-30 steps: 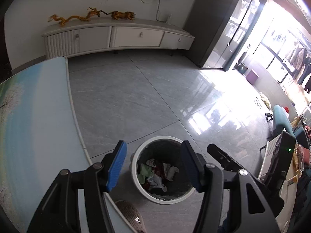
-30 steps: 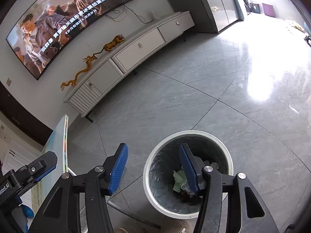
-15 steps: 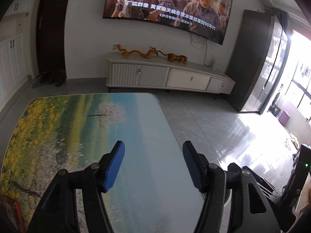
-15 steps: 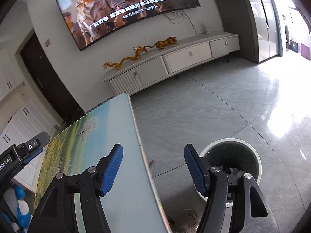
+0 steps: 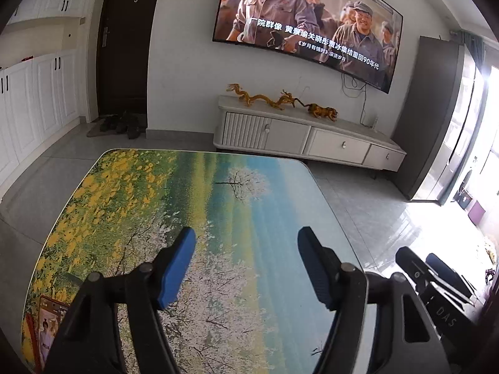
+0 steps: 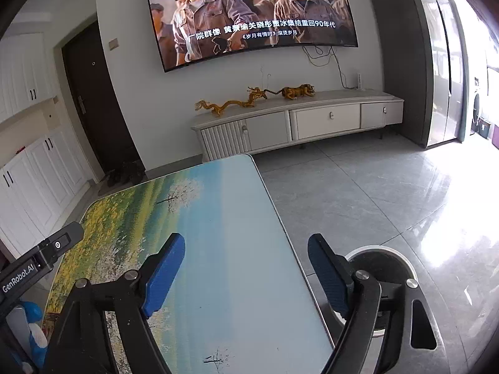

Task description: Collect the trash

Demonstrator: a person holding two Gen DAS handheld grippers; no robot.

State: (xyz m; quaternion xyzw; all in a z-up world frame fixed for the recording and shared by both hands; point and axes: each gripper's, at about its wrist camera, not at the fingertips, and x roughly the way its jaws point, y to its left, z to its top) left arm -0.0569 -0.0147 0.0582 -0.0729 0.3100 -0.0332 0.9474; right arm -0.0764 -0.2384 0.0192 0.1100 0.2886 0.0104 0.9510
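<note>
— What are you seeing on your end?

— I'm looking over the table (image 5: pixel 218 212), the one with the printed landscape on top. My left gripper (image 5: pixel 246 265) is hanging above it, jaws apart and widening, with nothing between the blue pads (image 5: pixel 176 268).

— And the right one?

— The right gripper (image 6: pixel 246 275) is doing the same — jaws spreading, nothing in them. It's sitting over the table's right edge, one finger over the tabletop and the other over the bin (image 6: pixel 386 261).

— Where is the bin?

— It's standing on the grey floor (image 6: pixel 358 193) just beside the table, on the right, its white rim partly hidden behind my right finger. I'm not able to make out what's inside it from here.

— Any trash on the table?

— I'm seeing something red and picture-printed at the near left corner (image 5: pixel 50 321) in the left view, half cut off by the frame; I cannot tell what it is. The rest of the top is showing only the print.

— What's beyond it?

— A TV (image 6: pixel 249 15) is playing on the wall, above a white cabinet (image 6: pixel 296 124) carrying a gold dragon (image 6: pixel 230 104) and a tiger figure (image 6: pixel 297 91).
</note>
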